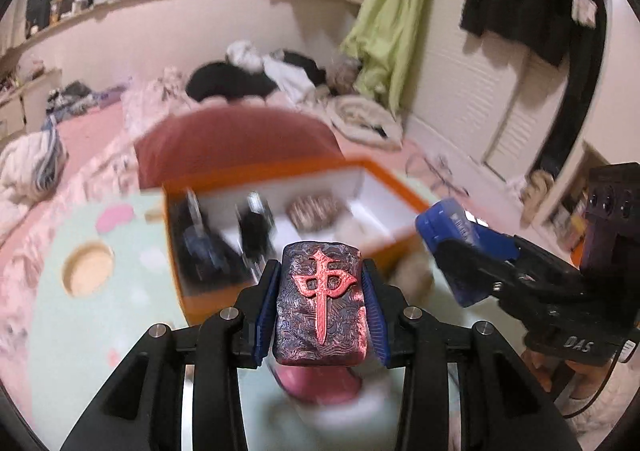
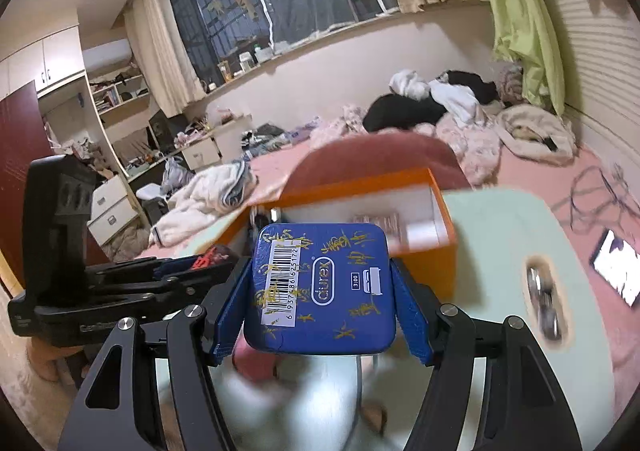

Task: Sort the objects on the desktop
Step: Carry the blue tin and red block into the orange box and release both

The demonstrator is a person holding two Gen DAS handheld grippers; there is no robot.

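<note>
With several items already in the orange box point(image 1: 400, 179), the left gripper point(image 1: 322, 307) fingers clamp a mahjong-tile block point(image 1: 320, 303) and the right gripper point(image 2: 320, 287) fingers clamp a blue Durex box point(image 2: 320, 287), both still to be placed.

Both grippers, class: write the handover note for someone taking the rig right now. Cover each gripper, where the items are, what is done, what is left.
Left gripper: shut on the mahjong-style block, lifted above the table.
Right gripper: shut on the blue tin, also in the air.
Orange box: open ahead on the table, already holding dark items and a patterned block.
Done: both pieces picked up.
Left: probably carry both to the box and release them; a small metal thing still lies on the table.
</note>
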